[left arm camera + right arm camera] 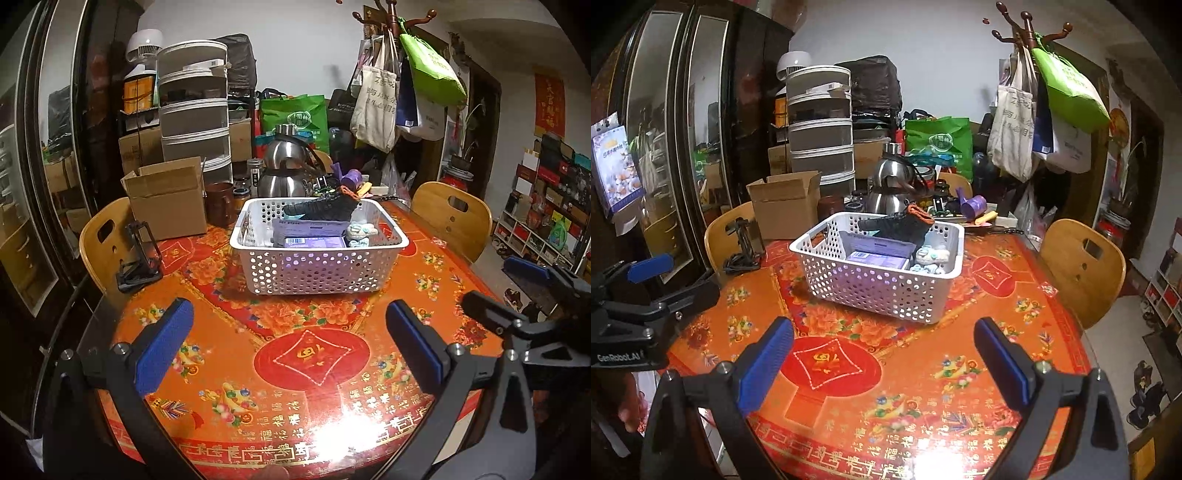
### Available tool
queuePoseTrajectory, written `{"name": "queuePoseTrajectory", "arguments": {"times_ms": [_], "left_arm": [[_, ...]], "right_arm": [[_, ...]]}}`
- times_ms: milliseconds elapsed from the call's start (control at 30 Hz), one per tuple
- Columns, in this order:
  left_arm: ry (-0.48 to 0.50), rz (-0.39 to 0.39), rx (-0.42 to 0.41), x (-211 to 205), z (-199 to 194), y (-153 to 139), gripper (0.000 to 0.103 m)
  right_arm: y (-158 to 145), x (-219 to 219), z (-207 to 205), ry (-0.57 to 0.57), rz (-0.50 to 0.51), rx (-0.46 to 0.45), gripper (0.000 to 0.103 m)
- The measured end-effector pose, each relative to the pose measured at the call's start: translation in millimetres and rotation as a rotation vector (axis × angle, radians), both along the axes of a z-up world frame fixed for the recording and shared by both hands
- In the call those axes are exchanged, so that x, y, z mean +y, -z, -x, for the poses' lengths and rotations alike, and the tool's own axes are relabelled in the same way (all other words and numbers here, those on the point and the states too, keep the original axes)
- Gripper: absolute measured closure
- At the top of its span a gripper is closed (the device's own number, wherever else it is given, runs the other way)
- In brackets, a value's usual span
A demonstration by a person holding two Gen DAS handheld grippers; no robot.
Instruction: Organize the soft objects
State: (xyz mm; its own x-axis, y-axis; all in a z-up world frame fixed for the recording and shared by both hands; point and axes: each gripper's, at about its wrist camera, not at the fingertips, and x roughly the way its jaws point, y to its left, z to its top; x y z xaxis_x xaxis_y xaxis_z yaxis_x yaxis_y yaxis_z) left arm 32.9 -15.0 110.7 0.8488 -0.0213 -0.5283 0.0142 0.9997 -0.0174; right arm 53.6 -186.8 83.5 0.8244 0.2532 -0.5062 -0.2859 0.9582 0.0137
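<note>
A white perforated basket (314, 267) (871, 286) stands on the red and orange table. In it lie a black knitted item with orange trim (325, 208) (905, 225), purple soft packs (310, 240) (877, 254) and pale blue socks (360, 234) (932, 258). My left gripper (290, 339) is open and empty, over the table in front of the basket. My right gripper (882, 354) is open and empty, also in front of the basket. The right gripper shows at the right edge of the left wrist view (517, 291); the left one shows at the left edge of the right wrist view (661, 280).
A cardboard box (168, 197) (785, 203), a brown mug (219, 203), a steel kettle (286, 166) (892, 184) and a purple scoop (973, 205) stand behind the basket. A black phone stand (138, 254) sits at the left. Wooden chairs (452, 218) (1082, 266) flank the table.
</note>
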Motion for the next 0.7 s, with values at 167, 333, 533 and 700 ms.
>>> {"name": "queuePoseTrajectory", "arguments": {"times_ms": [167, 333, 533, 700], "left_arm": [[0.001, 0.018, 0.013, 4, -8, 2, 0.000], [0.002, 0.019, 0.020, 8, -15, 5, 0.000], [0.003, 0.020, 0.021, 8, -16, 6, 0.000], [0.006, 0.024, 0.024, 8, -17, 9, 0.000]], "right_arm": [[0, 0, -2, 0.009, 0.000, -0.002, 0.005], [0, 0, -1, 0.010, 0.003, -0.006, 0.005], [0, 0, 0, 0.013, 0.007, -0.011, 0.005], [1, -1, 0, 0.015, 0.009, -0.010, 0.005]]}}
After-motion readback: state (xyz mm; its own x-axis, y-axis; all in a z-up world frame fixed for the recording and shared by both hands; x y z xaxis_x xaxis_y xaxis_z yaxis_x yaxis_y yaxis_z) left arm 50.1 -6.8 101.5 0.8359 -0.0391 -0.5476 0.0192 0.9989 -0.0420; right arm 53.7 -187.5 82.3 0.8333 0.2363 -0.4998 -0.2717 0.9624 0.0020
